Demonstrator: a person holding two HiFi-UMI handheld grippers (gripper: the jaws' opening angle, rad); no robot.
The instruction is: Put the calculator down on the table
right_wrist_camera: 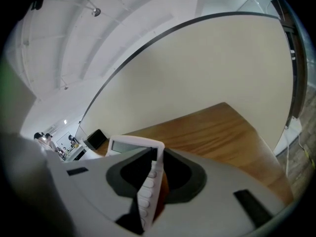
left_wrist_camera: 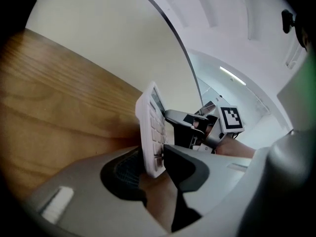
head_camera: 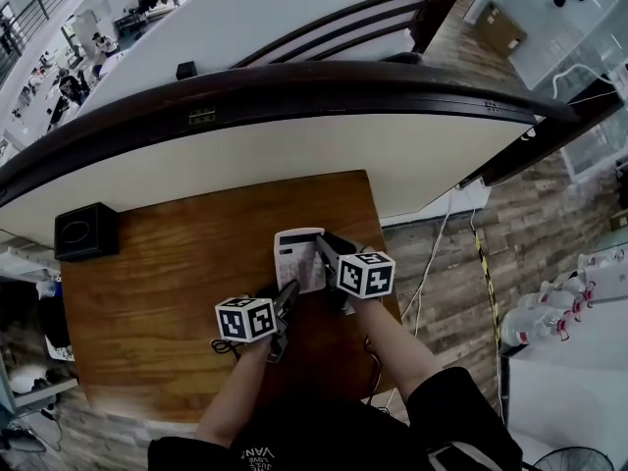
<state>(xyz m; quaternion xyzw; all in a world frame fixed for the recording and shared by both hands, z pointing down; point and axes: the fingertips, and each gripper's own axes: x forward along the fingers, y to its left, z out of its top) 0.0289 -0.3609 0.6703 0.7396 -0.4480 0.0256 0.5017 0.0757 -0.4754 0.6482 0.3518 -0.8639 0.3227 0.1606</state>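
Observation:
A white calculator (head_camera: 299,258) hangs just above the wooden table (head_camera: 167,283), near its right side. My left gripper (head_camera: 287,298) pinches its near left corner, and my right gripper (head_camera: 330,249) holds its right edge. In the left gripper view the calculator (left_wrist_camera: 149,125) stands on edge between the jaws of the left gripper (left_wrist_camera: 154,163), keys facing the right jaw, with the right gripper (left_wrist_camera: 191,126) behind it. In the right gripper view the calculator (right_wrist_camera: 132,145) runs edge-on through the right gripper (right_wrist_camera: 153,157), whose pads press on both faces.
A black box (head_camera: 86,232) sits at the table's far left corner. A cream curved wall with a dark rail (head_camera: 324,81) rises behind the table. The table's right edge is close, with cables (head_camera: 432,253) on the wood floor beyond it.

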